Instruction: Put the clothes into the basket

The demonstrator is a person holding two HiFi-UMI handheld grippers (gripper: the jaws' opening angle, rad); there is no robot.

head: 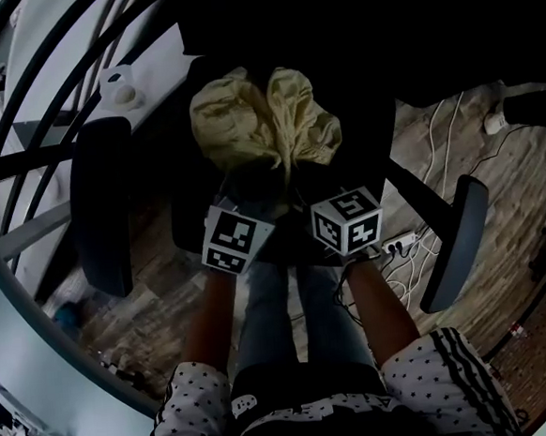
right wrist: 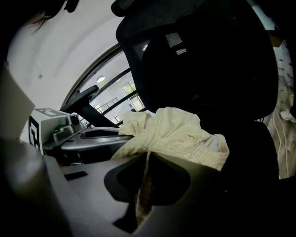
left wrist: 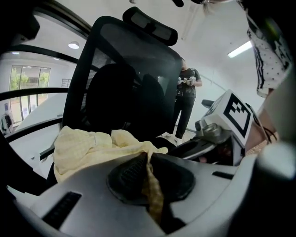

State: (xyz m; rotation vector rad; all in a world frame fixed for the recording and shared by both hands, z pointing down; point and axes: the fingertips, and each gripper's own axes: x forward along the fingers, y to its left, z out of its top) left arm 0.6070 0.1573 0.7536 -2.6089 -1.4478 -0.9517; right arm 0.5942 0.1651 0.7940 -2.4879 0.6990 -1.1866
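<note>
A pale yellow garment lay bunched on the seat of a black office chair, in the upper middle of the head view. Both tools reached it from below in that frame, side by side, at its near edge. The left tool was closed on a fold of the fabric. In the left gripper view a thin strip of yellow cloth ran down between its jaws, and the rest of the garment spread to the upper left of them. The right tool was likewise clamped on the cloth, with a narrow pinch caught between its jaws and the bulk heaped just above and to the right. White cables trailed over the wooden floor at the right of the head view.
</note>
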